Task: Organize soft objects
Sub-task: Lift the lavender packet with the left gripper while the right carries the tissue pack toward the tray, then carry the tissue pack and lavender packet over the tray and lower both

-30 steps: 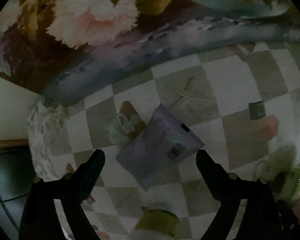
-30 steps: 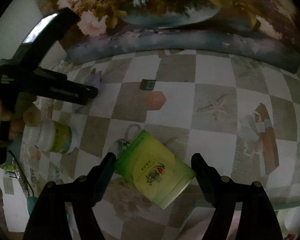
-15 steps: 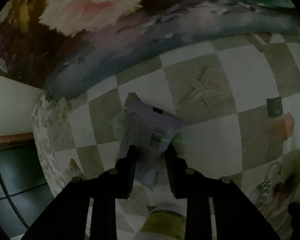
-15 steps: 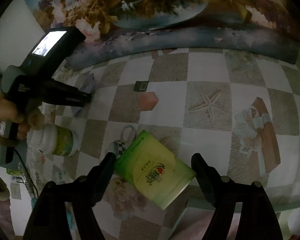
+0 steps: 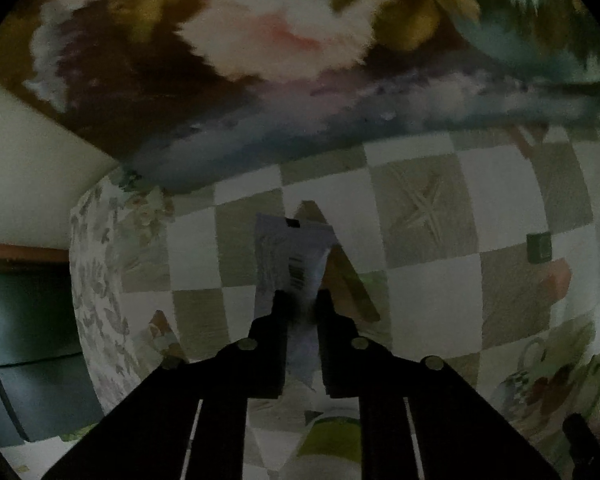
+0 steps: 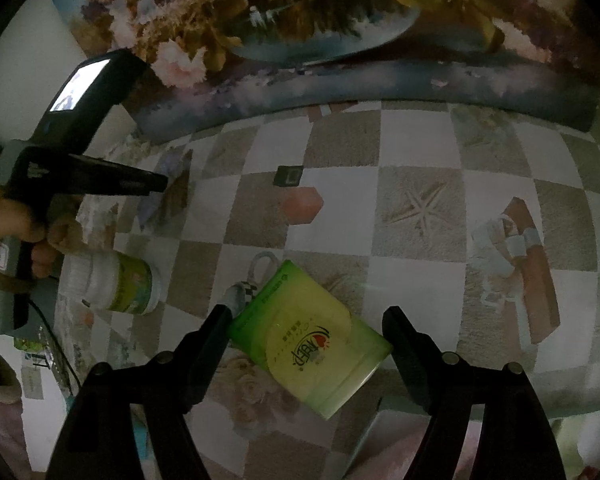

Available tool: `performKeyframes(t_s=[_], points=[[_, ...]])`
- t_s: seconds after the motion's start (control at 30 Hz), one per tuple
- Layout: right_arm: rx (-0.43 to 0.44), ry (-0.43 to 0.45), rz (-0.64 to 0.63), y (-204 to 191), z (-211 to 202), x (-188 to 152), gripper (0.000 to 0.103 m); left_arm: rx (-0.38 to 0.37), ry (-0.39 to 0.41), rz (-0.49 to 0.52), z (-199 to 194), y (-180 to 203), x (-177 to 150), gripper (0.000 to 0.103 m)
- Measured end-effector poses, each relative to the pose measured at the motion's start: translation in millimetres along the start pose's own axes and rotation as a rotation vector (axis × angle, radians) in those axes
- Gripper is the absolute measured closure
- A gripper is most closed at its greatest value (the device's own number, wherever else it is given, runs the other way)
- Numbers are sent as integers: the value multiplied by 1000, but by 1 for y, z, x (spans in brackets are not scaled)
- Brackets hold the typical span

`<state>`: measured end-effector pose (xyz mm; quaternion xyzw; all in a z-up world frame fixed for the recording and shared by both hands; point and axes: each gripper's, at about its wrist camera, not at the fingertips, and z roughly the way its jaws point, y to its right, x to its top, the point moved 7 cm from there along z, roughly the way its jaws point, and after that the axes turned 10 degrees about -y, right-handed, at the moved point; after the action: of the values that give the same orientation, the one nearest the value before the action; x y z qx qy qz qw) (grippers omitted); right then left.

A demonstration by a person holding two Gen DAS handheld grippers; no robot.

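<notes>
My left gripper is shut on a pale purple soft packet with a barcode, held upright above the checked tablecloth. In the right wrist view the left gripper shows at the left with the purple packet at its tip. My right gripper is open, its fingers on either side of a green and yellow soft pack that lies tilted on the table near the front edge.
A white and green bottle lies on its side at the left, also below my left gripper. A small dark square and a pink block sit mid-table. A floral painting stands along the back.
My left gripper has shut on the purple packet and lifted it upright off the table. My right gripper stays open around the green pack.
</notes>
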<state>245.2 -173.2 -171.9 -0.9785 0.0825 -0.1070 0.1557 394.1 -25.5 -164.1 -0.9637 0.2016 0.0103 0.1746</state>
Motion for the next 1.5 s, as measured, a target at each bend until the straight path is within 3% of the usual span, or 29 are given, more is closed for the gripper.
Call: performKeyframes(t_s=[0.2, 0.43, 0.8, 0.93, 1.23, 1.5], points=[[-2, 15, 9, -4, -12, -2, 23, -35, 64, -74, -18, -24, -6, 90], [-40, 55, 31, -6, -38, -10, 23, -57, 144, -131, -50, -57, -38, 90], [-136, 117, 39, -18, -80, -52, 23, -177, 316, -209, -111, -89, -137, 90], [-161, 131, 40, -22, -93, -70, 23, -149, 381, -226, -127, -94, -172, 90], [-173, 168, 40, -31, -116, -117, 23, -263, 469, -277, -132, -68, -249, 90], [-187, 202, 49, -33, -131, -155, 23, -379, 513, -238, -144, -3, -297, 90]])
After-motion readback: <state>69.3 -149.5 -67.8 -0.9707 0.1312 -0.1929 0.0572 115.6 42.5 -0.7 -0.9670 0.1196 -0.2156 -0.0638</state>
